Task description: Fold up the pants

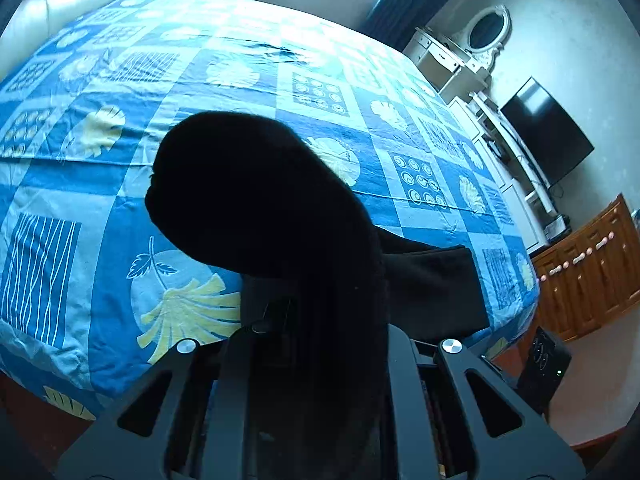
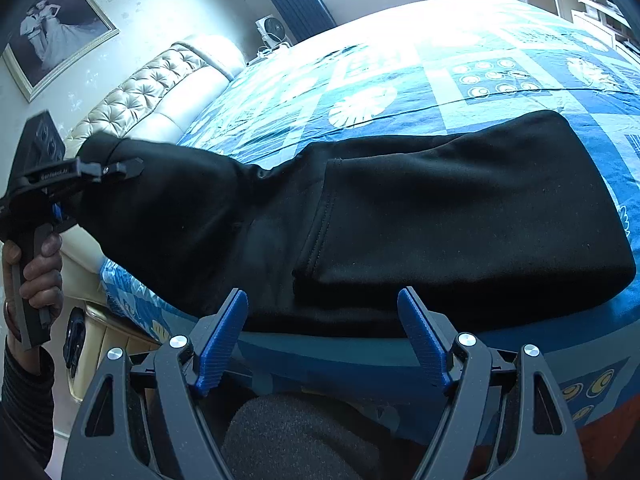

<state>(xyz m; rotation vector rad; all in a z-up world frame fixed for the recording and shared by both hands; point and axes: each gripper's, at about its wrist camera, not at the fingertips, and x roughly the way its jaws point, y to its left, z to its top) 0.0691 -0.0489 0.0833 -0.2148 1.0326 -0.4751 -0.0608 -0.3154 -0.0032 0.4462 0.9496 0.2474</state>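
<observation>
Black pants (image 2: 440,216) lie partly folded on the blue patterned bedspread (image 2: 400,92), near the bed's front edge. My left gripper (image 2: 132,168) is shut on the pants' left end and holds it lifted off the bed; in the left wrist view the black cloth (image 1: 260,208) hangs over and hides its fingers. My right gripper (image 2: 322,320) is open and empty, its blue fingers (image 2: 224,332) just in front of the pants' near edge.
A cream tufted headboard (image 2: 148,96) stands at the left of the bed. A white dresser with an oval mirror (image 1: 486,36), a wall TV (image 1: 548,136) and a wooden cabinet (image 1: 592,268) line the far side. A dark box (image 1: 544,364) sits on the floor.
</observation>
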